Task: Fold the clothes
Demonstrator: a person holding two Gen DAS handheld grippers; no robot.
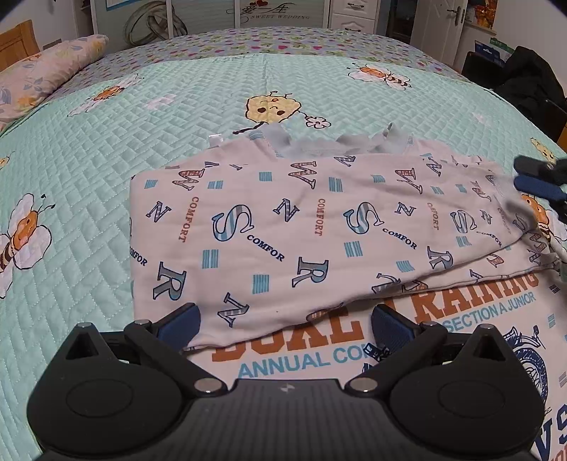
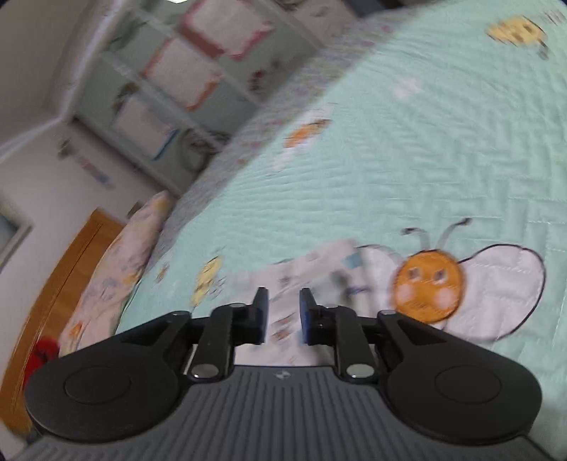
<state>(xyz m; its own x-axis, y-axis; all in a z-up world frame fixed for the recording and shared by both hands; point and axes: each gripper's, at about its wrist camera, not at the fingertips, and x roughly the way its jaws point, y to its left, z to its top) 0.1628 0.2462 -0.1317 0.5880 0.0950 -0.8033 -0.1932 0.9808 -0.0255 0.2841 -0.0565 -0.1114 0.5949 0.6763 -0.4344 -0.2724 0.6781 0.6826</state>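
Nearest you in the left wrist view, your left gripper (image 1: 283, 321) hangs low over the bed with its jaws spread wide; the blue pads (image 1: 182, 319) sit on either side of the near edge of the cloth and grip nothing. Under it lies a white shirt (image 1: 460, 337) with orange and blue printed lettering, spread flat on the quilt. Across the shirt's far part lies the pale letter-print garment (image 1: 301, 227), laid out as a long flat band running left to right, its grey-blue trim bunched along the far edge. At that band's right end your right gripper (image 1: 538, 181) shows, blurred, just beside the cloth; whether it touches, you cannot tell from here. In the right wrist view, that right gripper (image 2: 283, 315) has its jaws set narrow with a clear gap, nothing pinched, and blurred letter-print fabric seen beyond the gap. Farther out, the mint bee-patterned quilt (image 1: 177, 106) covers the bed, a floral pillow (image 1: 46, 74) rests at its far left corner, and white cabinets (image 1: 354, 14) stand behind.
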